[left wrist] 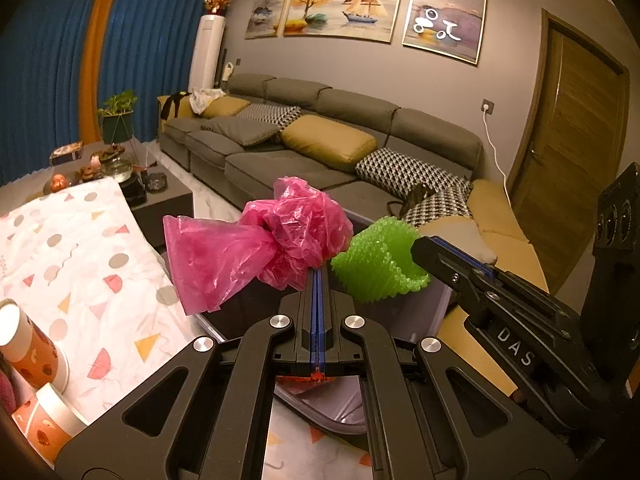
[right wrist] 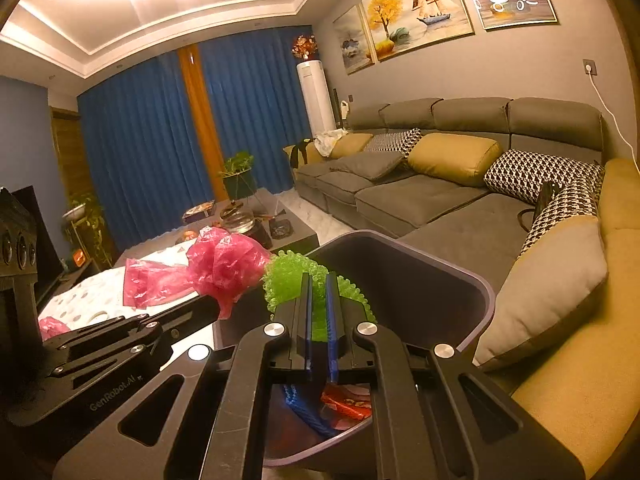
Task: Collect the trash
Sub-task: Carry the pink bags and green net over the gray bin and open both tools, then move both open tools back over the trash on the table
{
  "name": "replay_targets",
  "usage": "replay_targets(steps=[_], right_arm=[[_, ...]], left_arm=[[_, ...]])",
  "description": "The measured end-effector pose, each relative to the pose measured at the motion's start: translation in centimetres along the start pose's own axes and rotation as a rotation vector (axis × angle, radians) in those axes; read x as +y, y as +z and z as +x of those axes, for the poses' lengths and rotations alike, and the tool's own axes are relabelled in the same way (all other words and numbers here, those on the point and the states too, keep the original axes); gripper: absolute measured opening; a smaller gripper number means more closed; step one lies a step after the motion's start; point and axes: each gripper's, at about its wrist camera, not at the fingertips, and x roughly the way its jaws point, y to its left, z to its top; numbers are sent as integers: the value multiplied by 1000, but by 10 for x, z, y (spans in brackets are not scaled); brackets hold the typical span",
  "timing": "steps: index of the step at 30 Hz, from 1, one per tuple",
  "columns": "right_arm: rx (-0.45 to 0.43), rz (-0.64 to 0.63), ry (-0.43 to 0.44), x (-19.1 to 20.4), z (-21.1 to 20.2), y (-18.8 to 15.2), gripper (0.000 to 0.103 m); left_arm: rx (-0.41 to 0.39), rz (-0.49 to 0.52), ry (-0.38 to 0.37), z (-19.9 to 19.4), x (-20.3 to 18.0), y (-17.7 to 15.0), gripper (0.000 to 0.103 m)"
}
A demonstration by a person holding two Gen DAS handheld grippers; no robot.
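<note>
My left gripper [left wrist: 319,276] is shut on a crumpled pink plastic bag [left wrist: 260,244], held up in the air; the bag also shows in the right wrist view [right wrist: 216,268]. My right gripper [right wrist: 319,280] is shut on a piece of green bubble wrap [right wrist: 288,276], seen beside the pink bag in the left wrist view [left wrist: 376,264]. Both are held over a grey trash bin [right wrist: 460,276], whose rim shows below the left gripper [left wrist: 344,424]. Blue and red trash [right wrist: 344,404] lies inside the bin.
A table with a patterned white cloth [left wrist: 80,272] is at the left, with orange paper cups [left wrist: 32,352] near its edge. A grey sofa [left wrist: 304,152] with cushions runs behind. A dark coffee table [right wrist: 256,216] holds small items.
</note>
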Motion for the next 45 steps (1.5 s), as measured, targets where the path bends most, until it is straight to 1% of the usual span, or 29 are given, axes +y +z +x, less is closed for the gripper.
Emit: replay_targets(steps=[4, 5, 6, 7, 8, 9, 10, 13, 14, 15, 16, 17, 18, 19, 21, 22, 24, 26, 29, 35, 37, 40, 44, 45], right_arm=[[1, 2, -2, -1, 2, -2, 8], [2, 2, -5, -1, 2, -2, 10], [4, 5, -7, -1, 3, -2, 16], [3, 10, -12, -2, 3, -3, 21], [1, 13, -14, -2, 3, -2, 29], [-2, 17, -15, -3, 2, -2, 31], [-4, 20, -18, -4, 2, -2, 31], [-7, 31, -26, -6, -2, -4, 31], [-10, 34, -30, -7, -3, -4, 31], [-13, 38, -31, -8, -6, -4, 33], [-16, 42, -31, -7, -8, -5, 35], [-19, 43, -33, -8, -10, -5, 42], [-30, 41, -40, -6, -14, -6, 53], [-37, 39, -43, -4, -17, -6, 57], [-51, 31, -45, -1, -23, -8, 66], [-58, 25, -47, 2, -27, -9, 68], [-69, 15, -48, 8, -35, -12, 76], [-72, 6, -47, 14, -40, -14, 78], [-79, -19, -44, 26, -49, -17, 80], [-86, -72, -14, 54, -66, -29, 81], [-81, -93, 6, 68, -72, -36, 81], [-78, -121, 34, 89, -78, -44, 81], [-66, -158, 81, 119, -82, -56, 81], [-60, -170, 95, 128, -82, -59, 81]], left_arm=[[21, 0, -10, 5, 3, -3, 0], [22, 3, -17, 7, 4, -1, 0], [23, 9, -21, 7, 3, -2, 0], [25, 14, -14, 7, 3, -3, 3], [27, 18, -10, 8, 3, -4, 6], [30, 17, -8, 8, 4, -5, 14], [34, 13, 5, 8, 6, -5, 19], [31, 0, 38, 4, 12, -6, 39], [22, -6, 56, 0, 14, -6, 45], [14, -11, 67, -4, 16, -6, 57], [2, -18, 83, -9, 18, -7, 66], [-16, -26, 104, -16, 20, -8, 70], [-29, -32, 119, -22, 21, -9, 76], [-41, -39, 135, -28, 24, -12, 82], [-66, -52, 176, -42, 28, -16, 87], [-78, -57, 210, -51, 30, -20, 89], [-90, -62, 253, -65, 33, -24, 92], [-101, -76, 303, -83, 36, -31, 94], [-130, -110, 354, -114, 46, -42, 95], [-171, -166, 487, -180, 71, -74, 96], [-176, -175, 522, -198, 79, -86, 96], [-187, -188, 599, -228, 90, -104, 96], [-196, -189, 671, -260, 103, -126, 96], [-195, -196, 677, -265, 106, -128, 96]])
